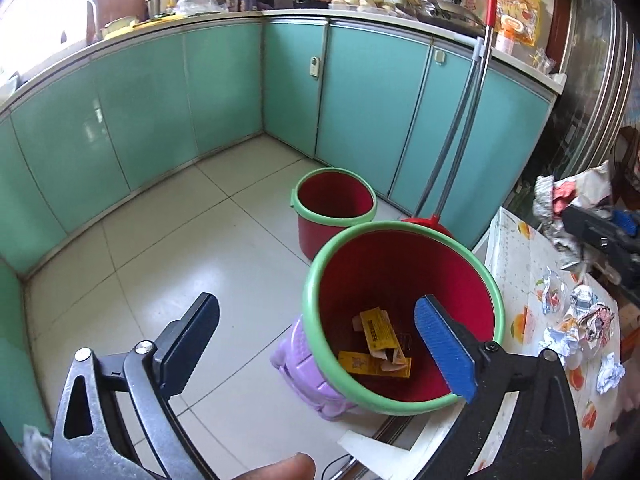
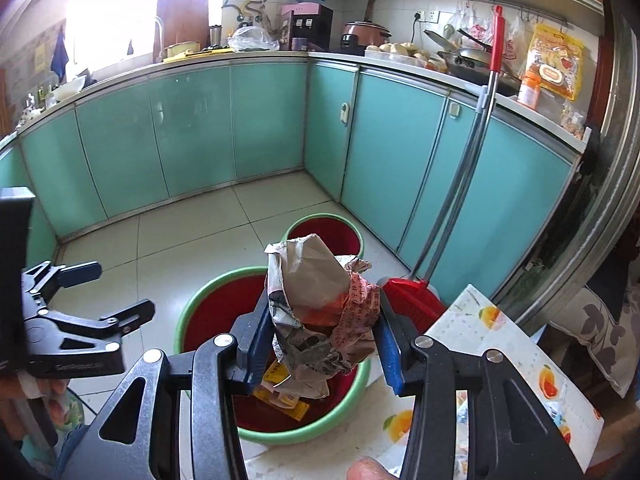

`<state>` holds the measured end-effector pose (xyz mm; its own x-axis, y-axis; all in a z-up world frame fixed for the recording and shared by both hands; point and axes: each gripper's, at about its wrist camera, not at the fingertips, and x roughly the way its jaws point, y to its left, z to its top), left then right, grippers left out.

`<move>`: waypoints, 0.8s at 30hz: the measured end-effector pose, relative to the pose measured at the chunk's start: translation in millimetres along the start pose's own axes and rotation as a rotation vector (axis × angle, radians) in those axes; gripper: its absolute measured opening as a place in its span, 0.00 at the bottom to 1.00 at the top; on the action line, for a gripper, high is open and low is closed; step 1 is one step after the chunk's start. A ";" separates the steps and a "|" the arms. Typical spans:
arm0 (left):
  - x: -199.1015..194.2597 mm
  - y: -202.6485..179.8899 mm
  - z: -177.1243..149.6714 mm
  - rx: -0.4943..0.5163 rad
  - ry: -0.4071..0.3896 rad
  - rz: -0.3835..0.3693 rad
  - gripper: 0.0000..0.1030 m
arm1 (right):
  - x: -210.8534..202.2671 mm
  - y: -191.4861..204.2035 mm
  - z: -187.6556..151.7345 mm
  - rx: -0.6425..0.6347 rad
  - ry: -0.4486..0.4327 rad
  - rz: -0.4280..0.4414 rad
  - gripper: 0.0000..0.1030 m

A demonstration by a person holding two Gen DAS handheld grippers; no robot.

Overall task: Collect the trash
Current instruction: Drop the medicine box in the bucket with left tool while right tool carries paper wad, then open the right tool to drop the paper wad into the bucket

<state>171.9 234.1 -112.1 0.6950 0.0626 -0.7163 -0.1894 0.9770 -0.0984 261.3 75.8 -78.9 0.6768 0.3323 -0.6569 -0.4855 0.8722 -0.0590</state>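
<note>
Daylight floods in from the window (image 2: 108,12) at my upper left, blown out to plain white in both views. It leaves a soft sheen on the floor tiles (image 1: 168,248) and pale reflections on the teal cabinet doors (image 1: 132,104). Shadows stay faint. The fisheye bends the counter edge (image 2: 240,58) into an arc (corners go black), yet everything is sharp.

Glossy plastic bin (image 1: 404,320) at lower centre holds matt yellow cardboard boxes (image 1: 378,334), while crumpled paper wad (image 2: 320,312) looks rough against glossy floor tiles (image 1: 168,248).
</note>
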 end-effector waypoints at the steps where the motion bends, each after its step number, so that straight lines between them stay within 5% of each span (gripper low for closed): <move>1: -5.5 6.6 -0.9 -0.013 -0.009 0.004 0.97 | 8.3 3.5 1.6 0.000 0.002 0.008 0.43; 10: -15.9 33.7 -13.6 -0.045 0.000 0.051 0.99 | 80.8 36.3 -1.2 -0.018 0.097 0.006 0.45; 15: -18.8 43.5 -19.4 -0.069 0.005 0.062 0.99 | 99.5 42.1 -5.4 -0.029 0.135 -0.002 0.65; 17: -19.2 44.9 -21.2 -0.070 0.011 0.070 0.99 | 98.5 43.5 -7.7 -0.037 0.130 -0.010 0.80; 24: -27.5 40.1 -20.1 -0.074 -0.009 0.068 0.99 | 79.8 37.6 -9.6 -0.019 0.113 -0.027 0.81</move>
<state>131.2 267.5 -110.2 0.6851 0.1306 -0.7167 -0.2867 0.9527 -0.1004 291.7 131.7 -140.8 0.6237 0.2657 -0.7351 -0.4793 0.8729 -0.0911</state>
